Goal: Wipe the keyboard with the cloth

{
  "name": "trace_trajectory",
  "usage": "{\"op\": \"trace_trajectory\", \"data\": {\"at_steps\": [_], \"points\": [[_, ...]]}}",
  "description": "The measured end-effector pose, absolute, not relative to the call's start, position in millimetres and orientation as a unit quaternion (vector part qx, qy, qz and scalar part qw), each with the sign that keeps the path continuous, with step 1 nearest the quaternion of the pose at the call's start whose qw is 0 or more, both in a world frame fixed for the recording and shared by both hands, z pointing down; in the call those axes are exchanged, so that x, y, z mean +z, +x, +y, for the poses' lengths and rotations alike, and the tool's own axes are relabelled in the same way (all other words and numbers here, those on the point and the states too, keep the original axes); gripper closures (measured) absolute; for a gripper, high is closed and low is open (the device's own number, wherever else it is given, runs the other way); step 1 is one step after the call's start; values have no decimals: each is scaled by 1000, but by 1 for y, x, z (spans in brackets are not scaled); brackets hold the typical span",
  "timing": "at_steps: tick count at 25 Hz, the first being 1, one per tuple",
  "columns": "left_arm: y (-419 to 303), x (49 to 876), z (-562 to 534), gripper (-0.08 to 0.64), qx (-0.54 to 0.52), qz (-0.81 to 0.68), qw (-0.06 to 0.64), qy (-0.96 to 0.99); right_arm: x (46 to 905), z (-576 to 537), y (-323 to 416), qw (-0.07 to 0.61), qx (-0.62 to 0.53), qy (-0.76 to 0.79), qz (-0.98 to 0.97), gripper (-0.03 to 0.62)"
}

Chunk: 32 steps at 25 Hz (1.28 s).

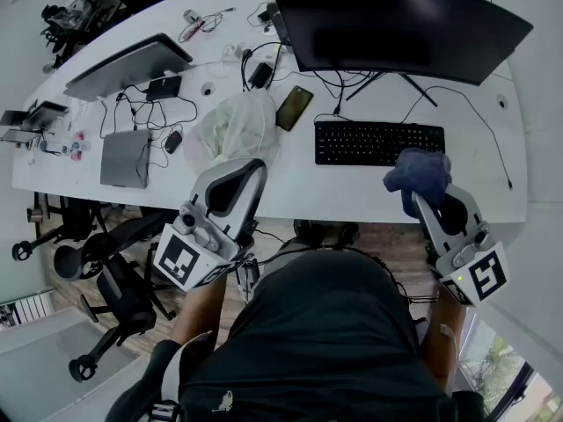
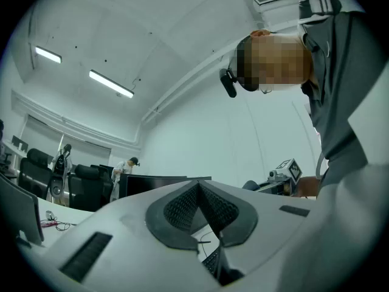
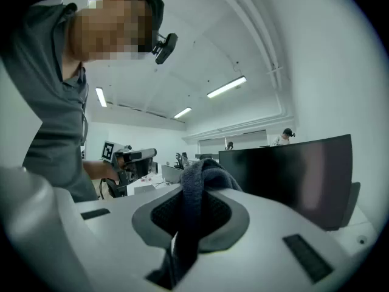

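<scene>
A black keyboard [image 1: 379,142] lies on the white desk [image 1: 290,192] under a dark monitor [image 1: 396,20]. My right gripper [image 1: 420,189] hangs at the desk's front edge, just right of and nearer than the keyboard, shut on a dark blue cloth [image 1: 419,170]. In the right gripper view the cloth [image 3: 199,190] bulges up from between the closed jaws of the right gripper [image 3: 189,224]. My left gripper [image 1: 236,181] hovers over the desk's front edge, left of the keyboard. The left gripper [image 2: 199,215] has its pads meeting with nothing between them.
A crumpled clear plastic bag [image 1: 236,126] and a phone [image 1: 293,107] lie left of the keyboard. Cables, a closed laptop [image 1: 126,156] and a second monitor [image 1: 127,65] fill the desk's left part. Office chairs [image 1: 106,271] stand at the lower left.
</scene>
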<state>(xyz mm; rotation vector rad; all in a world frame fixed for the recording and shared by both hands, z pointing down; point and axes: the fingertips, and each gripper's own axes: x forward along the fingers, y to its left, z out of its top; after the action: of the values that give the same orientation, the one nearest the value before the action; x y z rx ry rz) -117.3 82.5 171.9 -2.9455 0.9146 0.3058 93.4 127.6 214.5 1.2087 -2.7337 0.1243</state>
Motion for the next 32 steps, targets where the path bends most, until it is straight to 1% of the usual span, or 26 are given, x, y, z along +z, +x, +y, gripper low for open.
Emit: {"op": "trace_trajectory", "data": {"at_steps": [7, 12, 15, 20, 24, 28, 30, 32], "points": [[-177, 190, 61, 557, 94, 272, 15, -958, 221, 102, 27, 77, 67, 416, -903, 556], [-208, 198, 51, 557, 107, 266, 10, -958, 230, 90, -2, 102, 83, 430, -893, 555], [-220, 206, 43, 557, 104, 276, 6, -955, 255, 73, -5, 123, 108, 429, -888, 555], [-232, 222, 36, 557, 89, 309, -21, -947, 344, 29, -13, 194, 160, 382, -889, 555], [-232, 230, 40, 557, 66, 348, -40, -934, 446, -17, -38, 270, 191, 318, -888, 555], [-218, 227, 50, 557, 37, 386, -40, -921, 549, -61, -59, 334, 227, 282, -870, 555], [-198, 222, 53, 557, 29, 391, -46, -919, 596, -54, -59, 381, 246, 256, -854, 555], [-181, 224, 56, 557, 18, 396, -51, -917, 620, -29, -59, 397, 276, 227, -845, 555]]}}
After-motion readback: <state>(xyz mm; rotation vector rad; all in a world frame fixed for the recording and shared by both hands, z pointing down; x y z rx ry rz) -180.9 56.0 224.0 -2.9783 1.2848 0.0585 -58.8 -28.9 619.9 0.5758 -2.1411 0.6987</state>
